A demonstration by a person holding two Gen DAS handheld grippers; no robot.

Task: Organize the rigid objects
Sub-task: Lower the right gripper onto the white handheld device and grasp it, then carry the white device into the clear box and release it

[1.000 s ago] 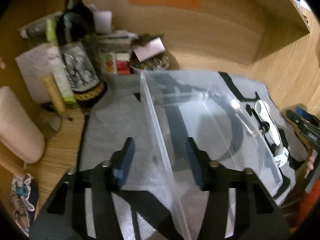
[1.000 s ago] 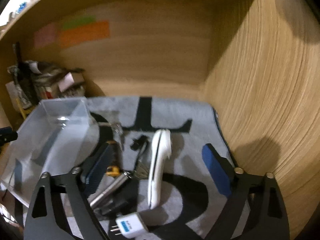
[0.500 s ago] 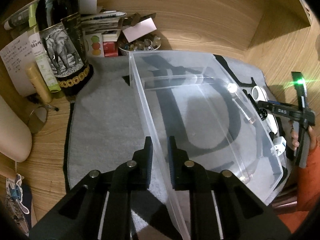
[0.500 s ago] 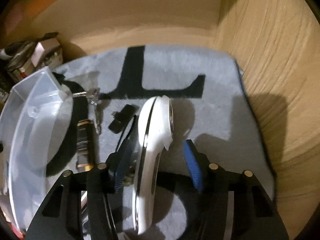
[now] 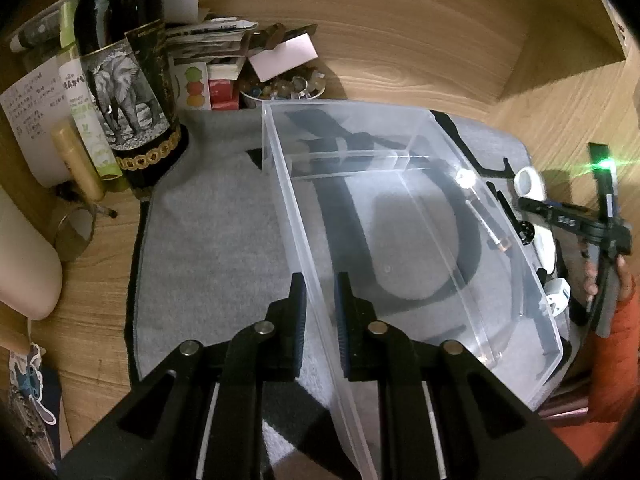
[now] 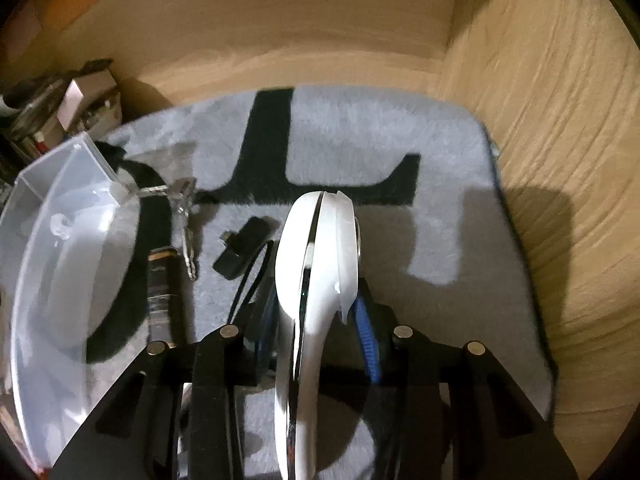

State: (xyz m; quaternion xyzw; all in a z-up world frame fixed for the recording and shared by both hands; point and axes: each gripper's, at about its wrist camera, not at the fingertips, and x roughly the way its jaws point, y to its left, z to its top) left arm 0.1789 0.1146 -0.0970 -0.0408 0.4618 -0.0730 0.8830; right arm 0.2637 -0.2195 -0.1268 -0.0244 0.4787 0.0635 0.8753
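Two claws are being used: the clear bin's (image 5: 420,240) wall is being pinched steady by the left claw (image 5: 320,304), while the white handheld device (image 6: 316,280) at 3 o'clock is being closed on by the right claw (image 6: 316,320) for binning.

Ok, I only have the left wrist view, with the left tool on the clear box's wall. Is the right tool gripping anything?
Observer: Yes. The right tool has just been closing its jaws; a white handheld device stands on edge between the pads, which press its sides.
Operator: Anything loose beside it?
Observer: A small black adapter lies on the grey mat just left of the device.
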